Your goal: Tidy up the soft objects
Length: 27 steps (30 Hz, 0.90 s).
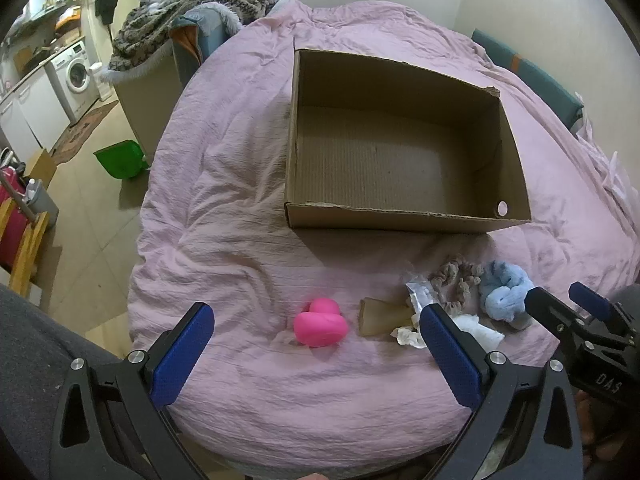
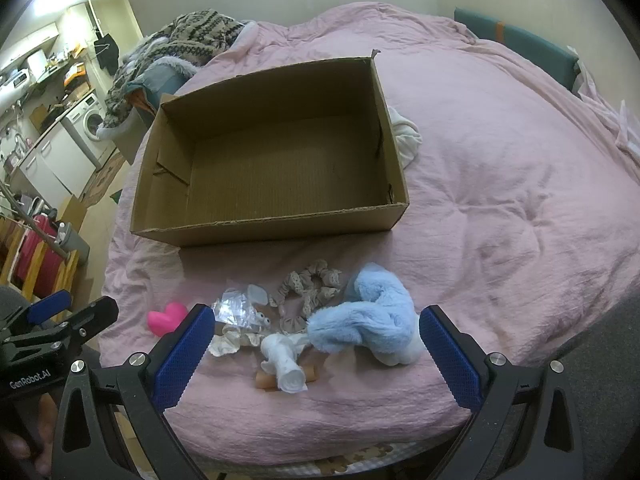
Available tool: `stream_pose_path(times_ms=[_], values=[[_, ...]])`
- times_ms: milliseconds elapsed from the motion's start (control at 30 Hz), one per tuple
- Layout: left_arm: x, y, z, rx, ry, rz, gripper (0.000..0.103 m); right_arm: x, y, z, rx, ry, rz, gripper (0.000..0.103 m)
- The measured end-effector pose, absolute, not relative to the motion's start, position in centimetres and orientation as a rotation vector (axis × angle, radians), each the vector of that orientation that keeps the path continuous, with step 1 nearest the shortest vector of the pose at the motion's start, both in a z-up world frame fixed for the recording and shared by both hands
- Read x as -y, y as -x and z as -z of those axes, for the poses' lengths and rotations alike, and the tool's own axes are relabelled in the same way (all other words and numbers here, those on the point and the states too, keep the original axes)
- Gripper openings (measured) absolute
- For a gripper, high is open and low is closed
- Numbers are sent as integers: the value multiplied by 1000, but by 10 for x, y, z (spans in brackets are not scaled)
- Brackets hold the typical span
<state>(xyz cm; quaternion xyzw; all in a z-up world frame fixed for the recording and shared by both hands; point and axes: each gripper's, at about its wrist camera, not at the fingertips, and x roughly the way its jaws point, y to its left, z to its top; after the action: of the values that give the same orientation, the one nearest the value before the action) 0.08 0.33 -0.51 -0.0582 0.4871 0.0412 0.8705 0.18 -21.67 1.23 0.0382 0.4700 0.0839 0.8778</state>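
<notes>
An open cardboard box (image 1: 296,128) (image 2: 264,232) lies on a pink bedspread with nothing inside. In front of it lie a pink soft toy (image 1: 320,323) (image 2: 166,317), a beige lacy scrunchie (image 1: 456,278) (image 2: 310,286), a fluffy light-blue item (image 1: 505,294) (image 2: 368,316), crumpled clear plastic (image 2: 236,308), a rolled white sock (image 2: 284,366) and a tan piece (image 1: 378,316). My left gripper (image 1: 316,354) hovers open just short of the pink toy. My right gripper (image 2: 316,356) hovers open over the sock and blue item. Nothing is held.
The bedspread (image 2: 500,184) covers the whole bed. A white cloth (image 2: 406,136) lies right of the box. A knitted blanket heap (image 1: 192,12) sits at the far left corner. Left of the bed are floor, a green bag (image 1: 120,158), and a washing machine (image 1: 76,70).
</notes>
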Motion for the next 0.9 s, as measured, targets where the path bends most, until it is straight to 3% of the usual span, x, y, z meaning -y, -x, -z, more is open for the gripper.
stream_pose_path(times_ms=[900], values=[[1, 0, 4, -1013, 110, -92, 102, 218, -3, -12, -983, -82, -178, 103]])
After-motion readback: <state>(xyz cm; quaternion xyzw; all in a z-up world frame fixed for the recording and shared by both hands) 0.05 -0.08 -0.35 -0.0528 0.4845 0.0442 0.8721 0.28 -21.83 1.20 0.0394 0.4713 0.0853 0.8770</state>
